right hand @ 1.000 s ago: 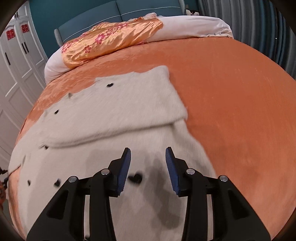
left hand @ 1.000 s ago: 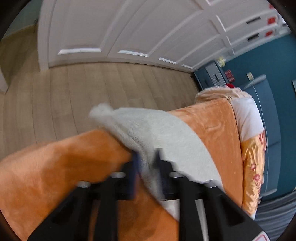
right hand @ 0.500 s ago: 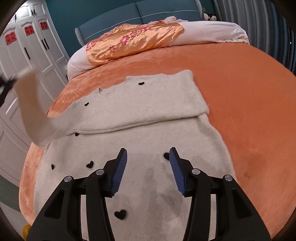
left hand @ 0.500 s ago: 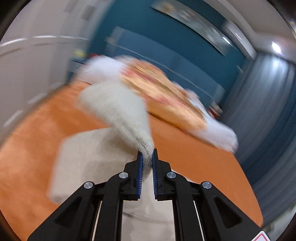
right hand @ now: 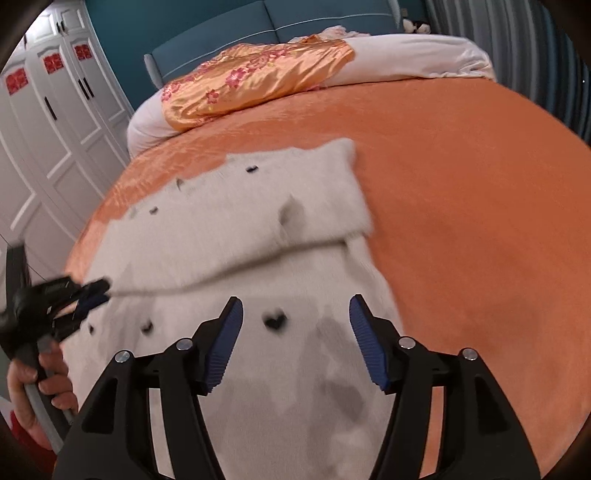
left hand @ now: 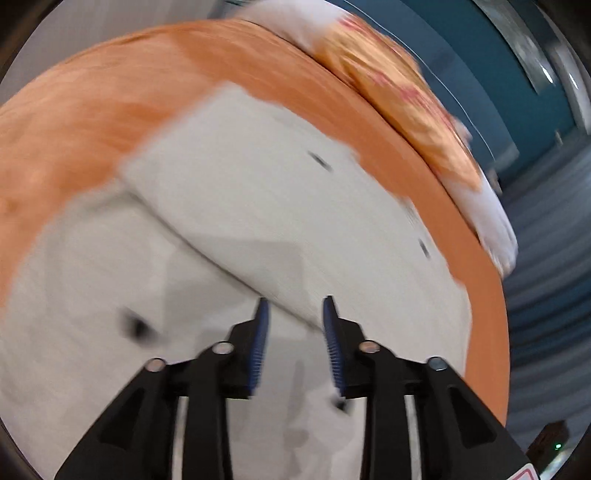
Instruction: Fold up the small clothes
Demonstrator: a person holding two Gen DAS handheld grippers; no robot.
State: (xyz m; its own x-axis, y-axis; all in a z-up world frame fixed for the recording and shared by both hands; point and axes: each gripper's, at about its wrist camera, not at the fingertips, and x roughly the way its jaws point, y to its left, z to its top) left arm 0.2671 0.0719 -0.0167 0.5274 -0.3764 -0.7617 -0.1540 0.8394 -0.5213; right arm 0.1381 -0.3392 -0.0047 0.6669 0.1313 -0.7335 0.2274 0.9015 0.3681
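Note:
A fluffy white sweater (right hand: pixel 295 406) with small black hearts lies flat on the orange bedspread (right hand: pixel 461 184). One sleeve (right hand: pixel 240 221) is folded across its body. My left gripper (left hand: pixel 295 306) hovers at the sleeve's end; its jaws are opening and the blue pads stand apart from the fabric. From the right wrist view it shows at the left edge (right hand: pixel 94 291), held by a hand (right hand: pixel 37 387). My right gripper (right hand: pixel 295 306) hangs over the sweater's body (left hand: pixel 110 295) near a black heart (right hand: pixel 275 321). Its jaws are opening with nothing between them.
An orange floral satin quilt (right hand: pixel 258 81) and a white duvet (right hand: pixel 406 55) are bunched at the bed's head, below a teal headboard (right hand: pixel 221 22). White wardrobe doors (right hand: pixel 55 110) stand along the left and grey curtains (right hand: pixel 517 44) on the right.
The left gripper swung the sleeve from the bed's edge over the sweater's body, laid it down and parted its jaws. The right gripper's jaws widened and it drew back a little.

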